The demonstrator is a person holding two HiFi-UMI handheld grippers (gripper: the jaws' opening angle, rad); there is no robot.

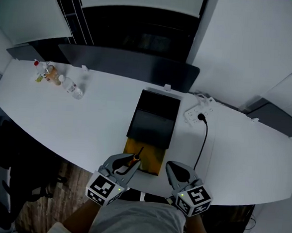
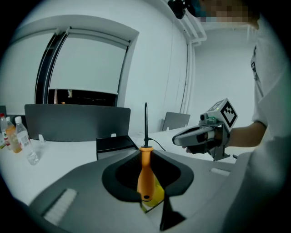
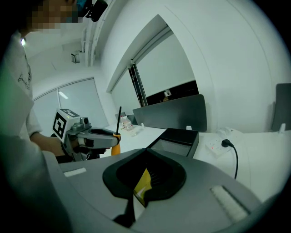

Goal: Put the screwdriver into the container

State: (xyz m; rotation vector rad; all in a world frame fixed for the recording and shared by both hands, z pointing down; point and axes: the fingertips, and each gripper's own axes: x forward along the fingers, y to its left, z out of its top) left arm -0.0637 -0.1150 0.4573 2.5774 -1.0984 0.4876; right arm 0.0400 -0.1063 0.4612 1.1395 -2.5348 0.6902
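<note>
At the table's (image 1: pixel 86 119) near edge, directly ahead of the person's lap, the left gripper (image 1: pixel 131 160) is clamping the orange handle of the screwdriver (image 2: pixel 145 175) between its jaws, with the dark shaft standing upward and leaning away from the person. The tool is hanging over a yellow flat item (image 1: pixel 150 156) and is lying short of, and outside, the container (image 1: pixel 153 126). Just beside it, the right gripper (image 1: pixel 171 166) is hovering at the same edge with its jaws pressed together, tips meeting, and nothing between them. The yellow item is touching the near end of the black rectangular container, which is sitting open near the table's middle with nothing visible inside it. Further right, a white power strip (image 1: pixel 196 112) is lying with a black cable (image 1: pixel 204 137) running back toward the near edge. At the far left, two bottles (image 1: pixel 71 87) are standing well apart from the work. A dark partition panel (image 1: pixel 125 62) is bounding the far edge.
</note>
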